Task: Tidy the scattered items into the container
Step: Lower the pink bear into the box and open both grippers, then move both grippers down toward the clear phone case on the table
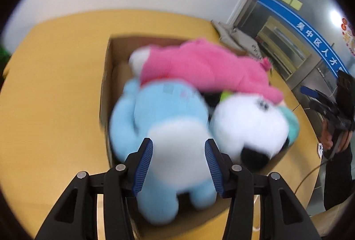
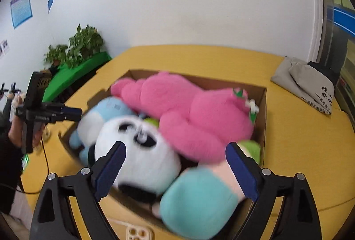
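Cardboard box sits on the yellow table in the left wrist view, packed with soft toys. Left gripper has its blue pads spread apart around the white belly of the light-blue plush; whether the pads actually press it is too blurred to tell. Pink plush lies across the back, panda plush to the right.

Over to the right wrist view: right gripper hangs wide open above the box, holding nothing. Below it lie the panda plush and a teal toy, pink plush behind. The left gripper pokes in from the left edge. Grey bag rests on the table; potted plants stand by the wall.
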A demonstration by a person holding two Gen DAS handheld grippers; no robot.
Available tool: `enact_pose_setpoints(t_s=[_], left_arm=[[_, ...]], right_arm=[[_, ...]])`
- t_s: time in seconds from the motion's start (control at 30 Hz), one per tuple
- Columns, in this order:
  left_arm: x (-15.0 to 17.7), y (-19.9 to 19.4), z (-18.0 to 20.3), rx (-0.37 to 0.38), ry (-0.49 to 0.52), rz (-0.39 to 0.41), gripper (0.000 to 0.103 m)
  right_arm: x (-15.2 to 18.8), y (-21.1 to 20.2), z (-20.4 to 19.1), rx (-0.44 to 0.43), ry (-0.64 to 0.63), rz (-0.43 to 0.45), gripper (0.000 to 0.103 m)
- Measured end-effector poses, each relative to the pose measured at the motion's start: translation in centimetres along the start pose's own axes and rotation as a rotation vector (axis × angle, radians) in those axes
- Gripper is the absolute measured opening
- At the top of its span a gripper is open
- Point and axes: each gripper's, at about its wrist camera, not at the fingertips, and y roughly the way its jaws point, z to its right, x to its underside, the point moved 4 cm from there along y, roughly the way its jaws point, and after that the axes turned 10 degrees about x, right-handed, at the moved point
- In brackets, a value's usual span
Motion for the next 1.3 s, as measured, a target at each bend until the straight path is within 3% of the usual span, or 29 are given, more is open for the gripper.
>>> enact_pose_setpoints(t_s=[0.23,0.37,0.47,0.73,0.87,0.97,1.07,1.13,1.3], left_arm=[[4.2,0.8,0.0,-0.019,-0.033,0.018,0.048],[5.0,0.8,0.7,-0.034,-0.032,0.03,0.048],[5.7,0.9,1.3,-0.07,-0.018,0.026,0.048],[7.0,0.8,2.6,-0.069,-0.043,0.048,0.048],[7.0,-0.9,3.4,-0.074,-0.079,0.114,0.05],[7.9,-2.9,5.2,-0.002,-0.095,0.16,0.056],[10.5,-2.6,8.0,0.089,-0.102,0.145,0.059],[12.8,-0.3,9.6,0.169,-0.128,0.086,0.059],[16.4,5.7,10.6,0.269,-0.222,-0.023,0.059]], right_arm=[[6.5,3.3,1.3,0.138,0.066,-0.111,0.09],[8.8,4.8,1.7,0.159,0.098,-0.14,0.094],[9.7,4.6,2.1,0.163,0.114,-0.135,0.094],[10.8,3.1,2.4,0.153,0.098,-0.155,0.094],[10.7,0.3,1.9,0.135,0.067,-0.104,0.094],[11.0,-4.0,0.2,0.069,0.021,-0.018,0.094],[13.3,-5.5,-1.7,-0.057,0.021,-0.03,0.094],[15.0,-4.4,-3.0,-0.089,-0.007,-0.062,0.094],[16.6,0.7,-4.0,-0.144,-0.015,-0.165,0.09]])
